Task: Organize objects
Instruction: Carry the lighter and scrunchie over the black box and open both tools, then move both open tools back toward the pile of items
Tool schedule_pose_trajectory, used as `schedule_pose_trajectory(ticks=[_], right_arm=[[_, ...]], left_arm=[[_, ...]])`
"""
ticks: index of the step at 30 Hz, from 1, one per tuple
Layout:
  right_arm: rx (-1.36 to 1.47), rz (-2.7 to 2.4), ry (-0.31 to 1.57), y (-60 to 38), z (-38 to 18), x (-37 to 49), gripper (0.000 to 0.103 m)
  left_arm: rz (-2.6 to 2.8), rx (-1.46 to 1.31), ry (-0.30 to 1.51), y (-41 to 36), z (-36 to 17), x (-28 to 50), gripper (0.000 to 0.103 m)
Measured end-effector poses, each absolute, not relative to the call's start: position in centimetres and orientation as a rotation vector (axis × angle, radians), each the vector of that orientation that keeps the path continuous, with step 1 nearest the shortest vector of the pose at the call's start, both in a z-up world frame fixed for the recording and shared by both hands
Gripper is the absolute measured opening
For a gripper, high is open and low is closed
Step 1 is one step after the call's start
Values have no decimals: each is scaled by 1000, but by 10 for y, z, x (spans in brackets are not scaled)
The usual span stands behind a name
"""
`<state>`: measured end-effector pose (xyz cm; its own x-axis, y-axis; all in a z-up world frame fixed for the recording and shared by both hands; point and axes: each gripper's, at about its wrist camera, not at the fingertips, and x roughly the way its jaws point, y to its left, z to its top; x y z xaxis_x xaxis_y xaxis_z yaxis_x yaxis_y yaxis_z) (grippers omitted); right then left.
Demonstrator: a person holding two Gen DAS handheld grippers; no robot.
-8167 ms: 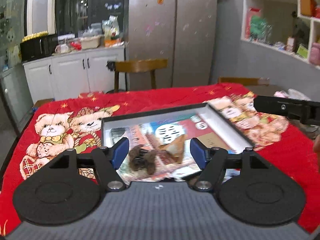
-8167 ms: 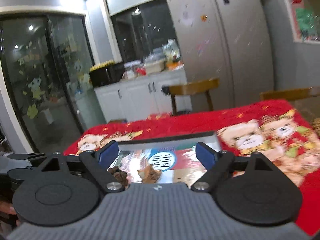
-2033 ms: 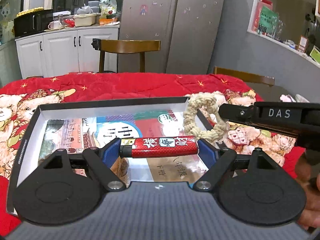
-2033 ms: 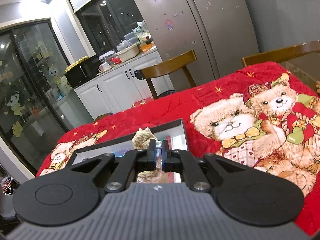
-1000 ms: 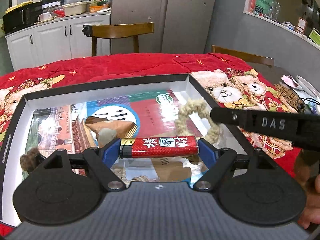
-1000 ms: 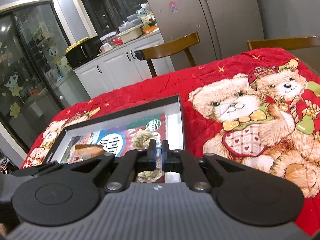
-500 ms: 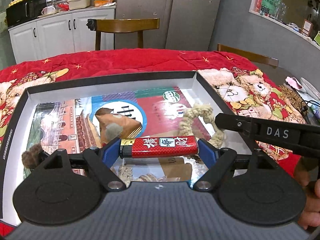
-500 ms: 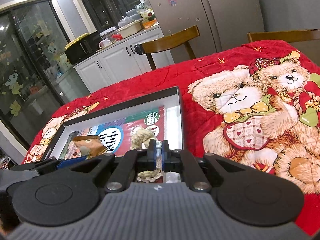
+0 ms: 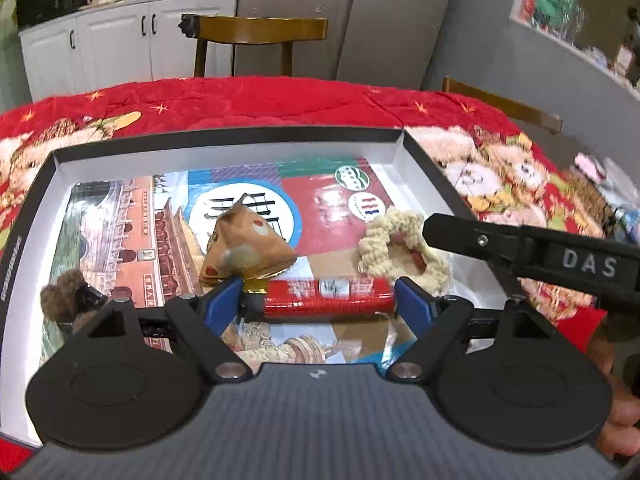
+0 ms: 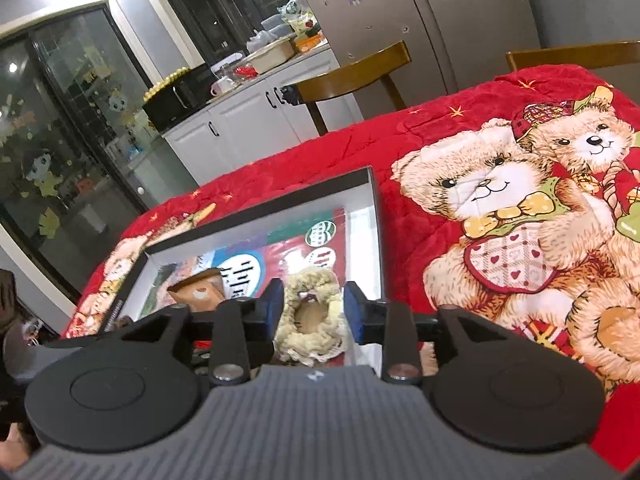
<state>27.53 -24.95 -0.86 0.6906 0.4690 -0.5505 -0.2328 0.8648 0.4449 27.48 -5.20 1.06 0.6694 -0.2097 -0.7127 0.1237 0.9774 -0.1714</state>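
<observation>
Lighter (image 9: 326,295), red and glossy with a printed label, spans endwise between your left claw (image 9: 320,300), which is clenched on its two ends above the tray (image 9: 424,168). Being small, stiff and probably slick, it looks safer gripped across its flat sides. Just ahead lies the brown wrapped packet (image 9: 244,244). Your right claw (image 10: 314,304) hangs released over the soft, cream braided ring (image 10: 316,320), which lies just right of your left claw; the red bear blanket (image 10: 500,208) surrounds the tray.

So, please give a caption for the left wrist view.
Left gripper holding red lighter over shallow black-rimmed box.
</observation>
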Motion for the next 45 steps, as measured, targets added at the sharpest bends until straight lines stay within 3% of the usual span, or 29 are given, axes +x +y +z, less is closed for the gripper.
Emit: schedule_pose_trajectory(ticks=[10, 23, 34, 45], right_arm=[[421, 455, 655, -255, 7, 271, 70], [400, 447, 438, -259, 69, 226, 80], [372, 443, 307, -239, 115, 168, 80], [292, 417, 268, -213, 113, 126, 80]], left_arm=[[-236, -150, 823, -43, 31, 268, 86], [-179, -76, 527, -6, 115, 202, 86], [-120, 12, 400, 26, 158, 119, 86], [-63, 19, 398, 52, 132, 73, 86]])
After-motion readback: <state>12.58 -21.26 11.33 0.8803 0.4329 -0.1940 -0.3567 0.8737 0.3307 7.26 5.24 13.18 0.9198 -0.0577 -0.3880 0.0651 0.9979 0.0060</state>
